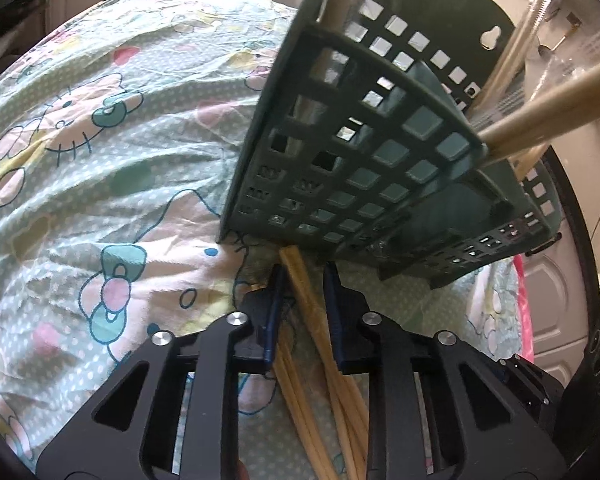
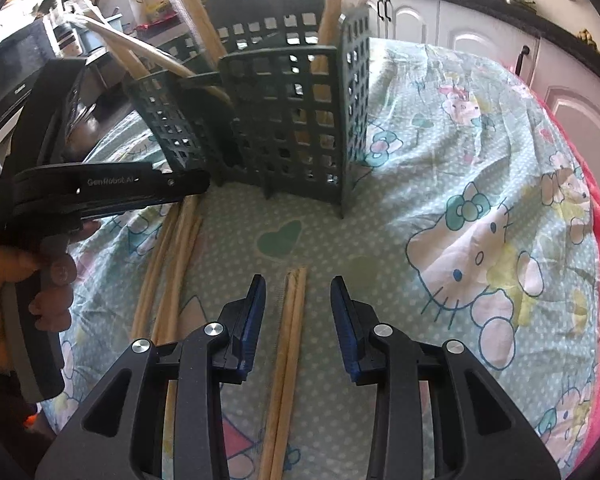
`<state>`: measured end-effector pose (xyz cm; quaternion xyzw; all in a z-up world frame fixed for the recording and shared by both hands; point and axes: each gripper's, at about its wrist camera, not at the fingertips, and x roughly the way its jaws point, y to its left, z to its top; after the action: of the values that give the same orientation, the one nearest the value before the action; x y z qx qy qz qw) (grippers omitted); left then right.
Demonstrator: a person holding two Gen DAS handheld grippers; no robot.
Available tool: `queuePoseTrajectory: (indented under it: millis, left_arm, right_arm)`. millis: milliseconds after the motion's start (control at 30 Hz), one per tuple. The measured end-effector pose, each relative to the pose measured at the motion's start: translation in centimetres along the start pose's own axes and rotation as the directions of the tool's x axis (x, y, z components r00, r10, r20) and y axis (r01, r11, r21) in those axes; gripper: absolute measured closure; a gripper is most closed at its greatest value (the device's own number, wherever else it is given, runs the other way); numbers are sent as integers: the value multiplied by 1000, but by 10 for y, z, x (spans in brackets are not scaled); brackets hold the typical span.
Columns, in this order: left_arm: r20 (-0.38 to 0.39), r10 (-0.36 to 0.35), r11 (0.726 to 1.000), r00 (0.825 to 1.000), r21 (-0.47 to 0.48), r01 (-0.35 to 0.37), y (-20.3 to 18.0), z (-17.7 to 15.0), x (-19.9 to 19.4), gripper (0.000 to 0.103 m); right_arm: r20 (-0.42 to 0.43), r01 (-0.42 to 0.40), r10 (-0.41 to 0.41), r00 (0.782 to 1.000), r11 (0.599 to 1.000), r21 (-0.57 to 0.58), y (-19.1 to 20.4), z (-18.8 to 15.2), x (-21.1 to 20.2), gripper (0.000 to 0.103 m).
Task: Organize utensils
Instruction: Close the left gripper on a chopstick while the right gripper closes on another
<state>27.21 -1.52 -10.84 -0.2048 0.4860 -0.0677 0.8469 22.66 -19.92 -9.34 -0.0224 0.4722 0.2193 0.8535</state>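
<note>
Chopsticks lie btwn right gripper's spread jaws (gaps both sides); left gripper straddles a bundle, not pinching.

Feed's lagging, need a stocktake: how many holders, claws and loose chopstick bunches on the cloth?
Green holder: 1
Claws: 2 (left claw, right claw)
Chopstick bunches on the cloth: 2 (left bunch, right pair)
Total: 5

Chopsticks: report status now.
Left gripper and right gripper open, each straddling loose chopsticks on cloth. Green holder ahead, partly filled. Nothing blocking.
</note>
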Motion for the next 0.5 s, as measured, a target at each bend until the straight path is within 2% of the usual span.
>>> queuePoseTrajectory:
  millis: [167,333,500]
  left_arm:
    - [1,9,1000,1000,-4,-9,3,0,-1,89]
    - [4,10,1000,1000,-2,-10,0,0,2,89]
    - [2,-9,1000,1000,-17,9,8,0,-1,92]
  right_arm:
    - [-31,-23,24,999,999,35,-6,8,11,72]
    - [-46,-20,22,999,999,34,-7,9,14,91]
    - [-9,-38,38,999,999,5,5,4,3,93]
